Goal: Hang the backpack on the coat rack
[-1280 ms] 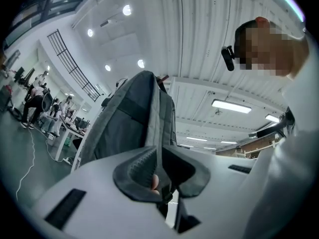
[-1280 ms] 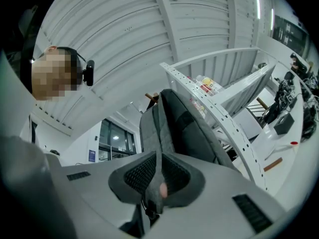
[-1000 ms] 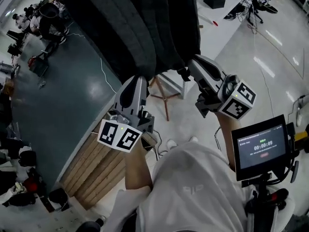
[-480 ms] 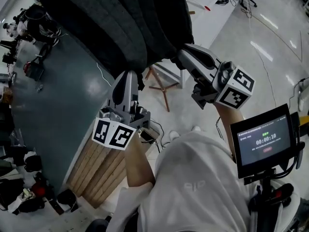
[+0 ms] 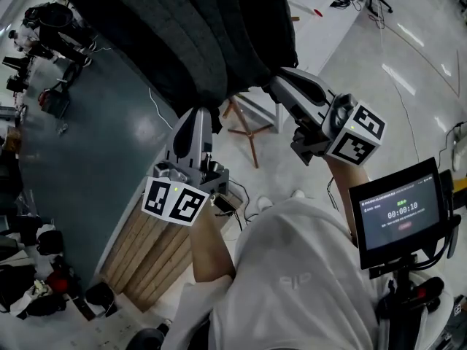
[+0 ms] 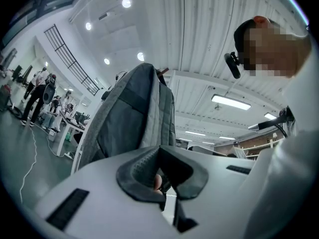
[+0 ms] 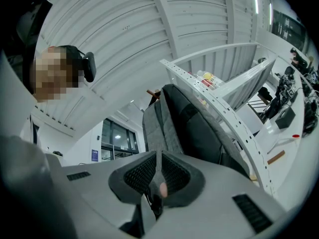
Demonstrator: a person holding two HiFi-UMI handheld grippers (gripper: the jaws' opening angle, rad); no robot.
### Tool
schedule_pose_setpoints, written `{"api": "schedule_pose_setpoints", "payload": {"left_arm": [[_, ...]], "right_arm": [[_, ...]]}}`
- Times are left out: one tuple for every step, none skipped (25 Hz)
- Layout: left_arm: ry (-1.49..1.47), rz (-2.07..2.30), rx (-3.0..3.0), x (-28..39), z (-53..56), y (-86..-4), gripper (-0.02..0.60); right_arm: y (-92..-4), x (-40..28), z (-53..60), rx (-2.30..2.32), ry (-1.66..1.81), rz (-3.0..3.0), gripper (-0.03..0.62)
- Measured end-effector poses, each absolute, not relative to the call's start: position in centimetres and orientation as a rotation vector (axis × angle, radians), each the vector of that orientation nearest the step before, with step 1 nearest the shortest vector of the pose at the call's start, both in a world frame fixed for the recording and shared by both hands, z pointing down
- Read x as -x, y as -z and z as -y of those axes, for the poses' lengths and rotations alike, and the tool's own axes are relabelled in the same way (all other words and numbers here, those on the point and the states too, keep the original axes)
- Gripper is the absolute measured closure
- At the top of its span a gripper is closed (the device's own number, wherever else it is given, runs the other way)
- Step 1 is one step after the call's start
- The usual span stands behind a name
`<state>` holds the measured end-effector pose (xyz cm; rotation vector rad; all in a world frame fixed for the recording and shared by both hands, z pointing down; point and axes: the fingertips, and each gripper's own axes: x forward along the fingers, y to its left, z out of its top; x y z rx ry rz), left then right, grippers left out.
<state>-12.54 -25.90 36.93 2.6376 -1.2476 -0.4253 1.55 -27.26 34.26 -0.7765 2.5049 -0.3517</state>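
A dark grey backpack (image 5: 190, 35) fills the top of the head view, with both grippers under its lower edge. My left gripper (image 5: 206, 114) is shut at its bottom left corner, dark fabric between the pads. My right gripper (image 5: 273, 82) is shut on the bottom right edge. In the left gripper view the backpack (image 6: 129, 118) rises straight above the closed left gripper (image 6: 162, 193). In the right gripper view a thin grey strip of the backpack (image 7: 189, 128) runs between the pads of the right gripper (image 7: 157, 183). A reddish peg tip (image 7: 152, 92) shows at the pack's top. The wooden coat rack legs (image 5: 244, 133) stand below.
A slatted wooden crate (image 5: 146, 254) lies by my left arm. A small screen on a stand (image 5: 401, 214) is at the right. A white table (image 5: 321, 20) and a white perforated shelf frame (image 7: 224, 108) stand beyond the backpack. People and gear (image 5: 44, 28) are at the far left.
The backpack and both grippers sit a little further up and left in the head view than a second ago. Both holds look the same.
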Motion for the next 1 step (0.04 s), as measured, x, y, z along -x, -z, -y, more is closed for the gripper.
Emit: {"api": "schedule_pose_setpoints", "payload": {"left_arm": [[0.42,1.252,-2.638,12.52,25.87,-37.01,0.574]], "right_arm": [[-34.31,-1.55,27.23,0.776,0.353,-2.505,0.546]]}}
